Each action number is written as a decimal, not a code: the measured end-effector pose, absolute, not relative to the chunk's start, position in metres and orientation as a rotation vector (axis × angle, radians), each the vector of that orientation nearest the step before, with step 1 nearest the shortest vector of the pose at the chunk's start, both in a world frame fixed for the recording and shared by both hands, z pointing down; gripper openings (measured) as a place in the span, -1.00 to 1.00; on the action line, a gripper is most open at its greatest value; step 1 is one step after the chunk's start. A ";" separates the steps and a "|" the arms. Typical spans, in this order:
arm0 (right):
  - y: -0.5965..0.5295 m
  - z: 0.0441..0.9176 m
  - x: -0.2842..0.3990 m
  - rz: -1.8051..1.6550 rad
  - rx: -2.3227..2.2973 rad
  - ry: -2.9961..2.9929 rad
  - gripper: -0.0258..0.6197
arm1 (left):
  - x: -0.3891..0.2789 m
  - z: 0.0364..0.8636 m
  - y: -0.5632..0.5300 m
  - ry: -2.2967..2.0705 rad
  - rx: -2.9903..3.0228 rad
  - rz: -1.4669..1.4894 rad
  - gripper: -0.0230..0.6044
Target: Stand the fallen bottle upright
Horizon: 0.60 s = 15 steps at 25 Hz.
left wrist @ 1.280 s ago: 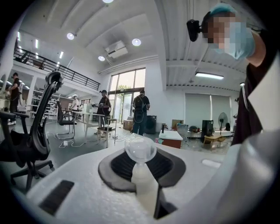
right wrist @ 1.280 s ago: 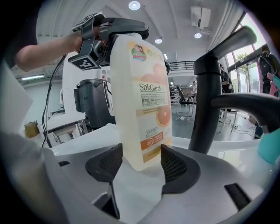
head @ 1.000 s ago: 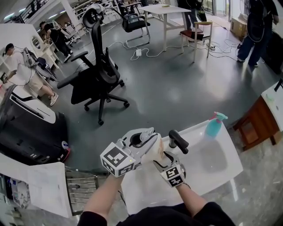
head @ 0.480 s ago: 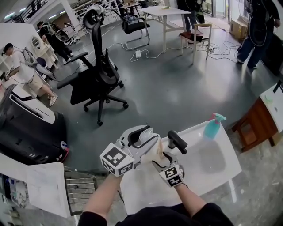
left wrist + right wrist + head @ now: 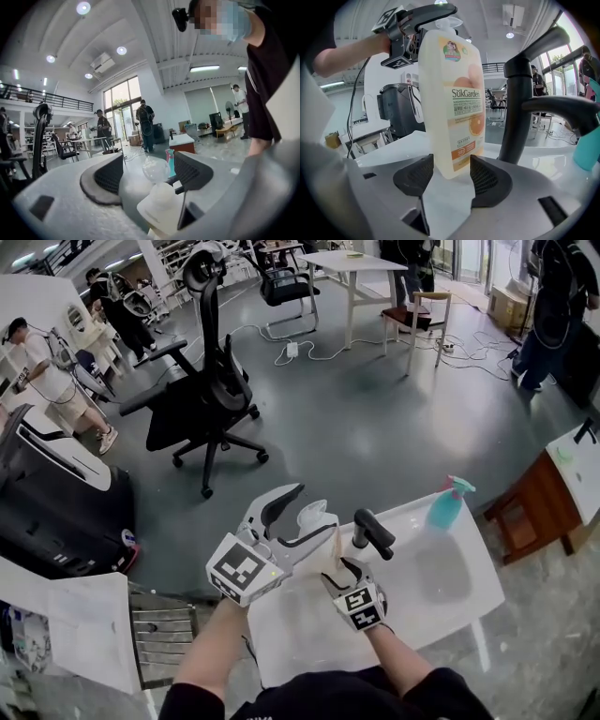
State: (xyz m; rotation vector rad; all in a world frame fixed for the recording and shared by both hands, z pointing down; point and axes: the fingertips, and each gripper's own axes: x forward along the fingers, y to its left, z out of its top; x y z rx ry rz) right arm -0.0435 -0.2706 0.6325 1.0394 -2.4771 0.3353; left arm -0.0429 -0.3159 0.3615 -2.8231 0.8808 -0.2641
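Note:
A white bottle (image 5: pixel 451 93) with an orange label and a pump top stands upright on the white table (image 5: pixel 441 587). In the head view the bottle (image 5: pixel 331 554) rises between my two grippers. My right gripper (image 5: pixel 452 176) has just been closing, and its pads now lie against both sides of the bottle's base. My left gripper (image 5: pixel 314 505) has just been opening. It stands wide open at the top of the bottle, with the pump head (image 5: pixel 161 201) between its jaws and untouched.
A black tap-like post (image 5: pixel 372 529) rises just right of the bottle, close to my right gripper. A teal spray bottle (image 5: pixel 446 504) stands at the table's far edge. Beyond are an office chair (image 5: pixel 206 399), a wooden stand (image 5: pixel 530 512) and several people.
The left gripper's jaws have sprung wide open off the bottle's top. The bottle stays upright, and the right gripper has not moved away from its base.

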 end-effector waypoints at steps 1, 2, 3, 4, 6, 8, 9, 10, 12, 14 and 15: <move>-0.269 0.630 -0.042 0.334 1.045 -2.483 -0.16 | -0.047 0.355 -0.315 0.915 -2.839 -0.206 0.14; -0.268 0.626 -0.039 0.335 1.053 -2.492 -0.16 | -0.052 0.348 -0.313 0.953 -2.849 -0.148 0.14; -0.267 0.622 -0.037 0.339 1.066 -2.500 -0.13 | -0.059 0.341 -0.310 0.989 -2.850 -0.096 0.14; -0.266 0.617 -0.034 0.344 1.084 -2.506 -0.12 | -0.066 0.335 -0.306 1.021 -2.843 -0.052 0.14; -0.262 0.605 -0.027 0.355 1.130 -2.516 -0.12 | -0.084 0.324 -0.297 1.078 -2.820 0.022 0.14; -0.255 0.590 -0.018 0.361 1.181 -2.527 -0.12 | -0.103 0.318 -0.286 1.133 -2.798 0.075 0.14; -0.251 0.583 -0.013 0.363 1.207 -2.533 -0.12 | -0.111 0.317 -0.279 1.160 -2.788 0.091 0.14; -0.245 0.576 -0.009 0.363 1.231 -2.538 -0.12 | -0.119 0.317 -0.272 1.185 -2.778 0.101 0.14; -0.234 0.561 0.000 0.355 1.275 -2.548 -0.15 | -0.133 0.318 -0.258 1.225 -2.760 0.112 0.14; -0.220 0.547 0.007 0.341 1.313 -2.556 -0.20 | -0.146 0.320 -0.243 1.256 -2.744 0.118 0.14; -0.213 0.541 0.009 0.334 1.331 -2.559 -0.24 | -0.152 0.321 -0.235 1.269 -2.737 0.120 0.14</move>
